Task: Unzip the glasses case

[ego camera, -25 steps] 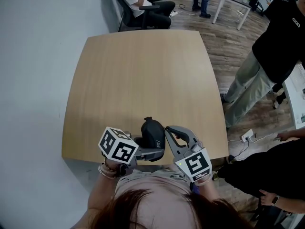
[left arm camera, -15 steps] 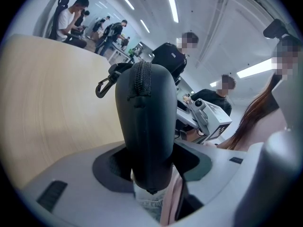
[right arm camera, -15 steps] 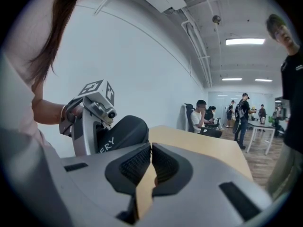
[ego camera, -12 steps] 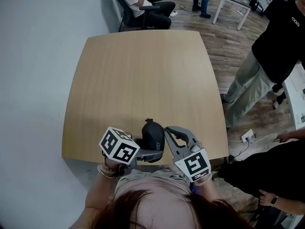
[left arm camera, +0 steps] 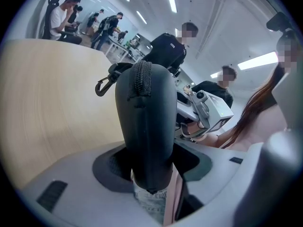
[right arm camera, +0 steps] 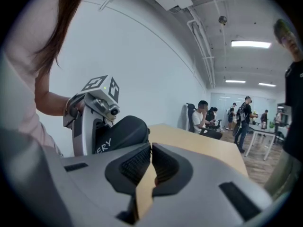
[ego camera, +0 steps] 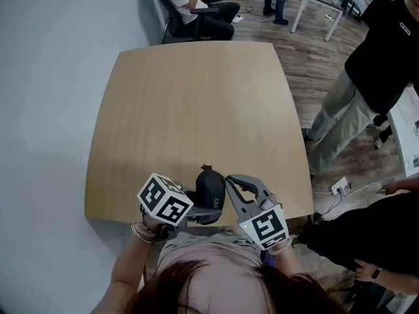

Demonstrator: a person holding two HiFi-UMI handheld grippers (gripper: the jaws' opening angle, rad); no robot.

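While left tongs clamp one end of the black zippered fabric glasses case above the pale wooden bench's near edge, its long axis points away from them, with right tongs, pinched shut and empty, just beside it.

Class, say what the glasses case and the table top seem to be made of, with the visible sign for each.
The glasses case looks like a moulded, fabric-covered shell, matte black: dull, faintly textured surface, sewn-in zip. The table top looks like wood or laminate, satin: pale, straight grain lines.
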